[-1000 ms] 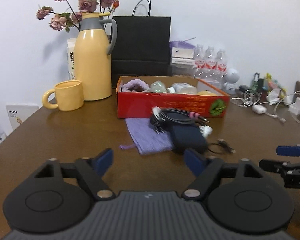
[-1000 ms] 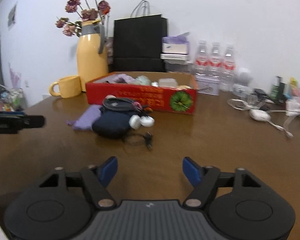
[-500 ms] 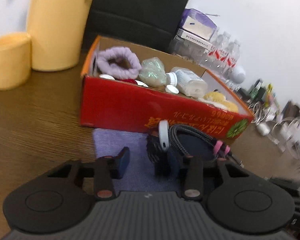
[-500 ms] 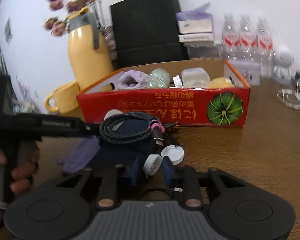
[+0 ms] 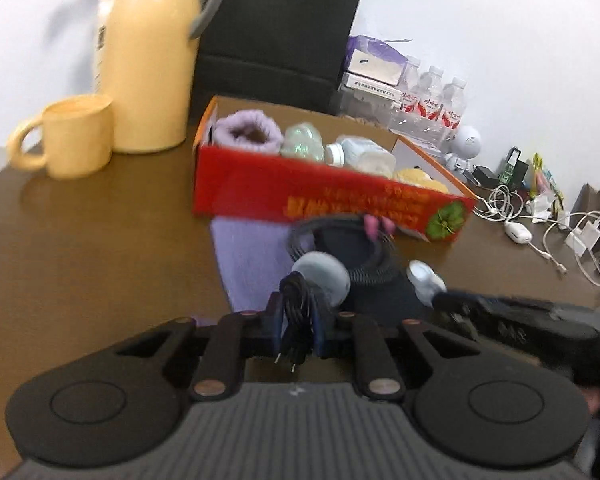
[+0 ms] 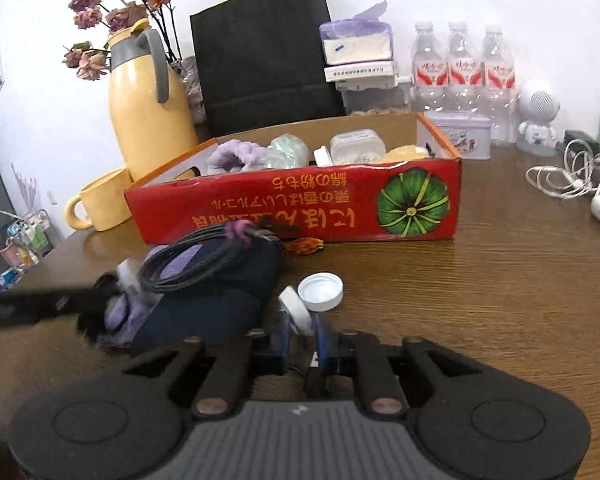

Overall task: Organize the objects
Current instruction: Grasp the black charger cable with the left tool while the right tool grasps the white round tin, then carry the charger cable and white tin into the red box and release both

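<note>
A red cardboard box [image 5: 332,196] [image 6: 300,208] holds a purple scrunchie, a bottle and other small things. In front of it lie a purple pouch [image 5: 252,256], a dark blue case [image 6: 212,296] and a coiled braided cable [image 6: 196,260]. My left gripper [image 5: 297,328] is shut on a black bundled cord with a plug [image 5: 298,312], a white round piece [image 5: 324,280] just beyond it. My right gripper [image 6: 302,334] is shut on a white bottle cap [image 6: 298,312]; a second white cap [image 6: 321,286] lies just beyond it.
A yellow jug [image 5: 148,60] and yellow mug [image 5: 72,140] stand at the left. A black paper bag [image 6: 264,48], tissue packs, three water bottles [image 6: 464,68] and a white toy robot stand behind the box. White cables and chargers [image 6: 572,176] lie at the right.
Both grippers have closed: the left on the black cord bundle, lifting it clear of the pile, the right on the white cap. The left view has pulled back from the box.
</note>
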Demonstrator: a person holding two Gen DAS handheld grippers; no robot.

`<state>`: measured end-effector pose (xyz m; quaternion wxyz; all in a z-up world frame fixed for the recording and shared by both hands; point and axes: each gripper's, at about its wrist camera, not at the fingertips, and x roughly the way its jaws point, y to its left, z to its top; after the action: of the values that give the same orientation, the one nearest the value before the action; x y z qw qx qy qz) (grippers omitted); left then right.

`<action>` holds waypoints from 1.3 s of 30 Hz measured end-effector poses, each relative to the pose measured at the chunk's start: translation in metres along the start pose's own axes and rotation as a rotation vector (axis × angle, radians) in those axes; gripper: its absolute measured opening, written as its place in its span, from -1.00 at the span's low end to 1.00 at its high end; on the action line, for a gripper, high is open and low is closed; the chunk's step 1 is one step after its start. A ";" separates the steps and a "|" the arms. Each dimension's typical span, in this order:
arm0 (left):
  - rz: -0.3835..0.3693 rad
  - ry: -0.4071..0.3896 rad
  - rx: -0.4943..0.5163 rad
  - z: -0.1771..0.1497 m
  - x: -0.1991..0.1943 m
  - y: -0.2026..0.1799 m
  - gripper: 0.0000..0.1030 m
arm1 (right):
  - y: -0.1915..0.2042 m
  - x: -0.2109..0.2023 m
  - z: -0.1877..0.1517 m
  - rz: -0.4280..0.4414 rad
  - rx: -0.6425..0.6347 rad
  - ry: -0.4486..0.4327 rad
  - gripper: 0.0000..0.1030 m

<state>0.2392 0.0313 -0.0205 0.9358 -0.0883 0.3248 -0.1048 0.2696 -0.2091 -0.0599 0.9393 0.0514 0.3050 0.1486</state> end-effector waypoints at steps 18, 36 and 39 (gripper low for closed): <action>-0.155 0.088 0.003 -0.053 -0.061 -0.008 -0.70 | 0.026 -0.048 -0.010 0.101 -0.063 -0.009 -0.97; -0.136 0.061 0.099 -0.073 -0.066 -0.017 -0.68 | 0.056 -0.060 -0.052 0.279 0.067 0.051 -0.77; -0.124 0.030 0.034 -0.071 -0.077 0.003 -0.67 | 0.041 -0.072 -0.051 0.189 0.099 0.045 -0.78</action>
<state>0.1358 0.0465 -0.0306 0.9240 -0.0906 0.3307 -0.1694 0.1741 -0.1918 -0.0534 0.9103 0.1229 0.3266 0.2226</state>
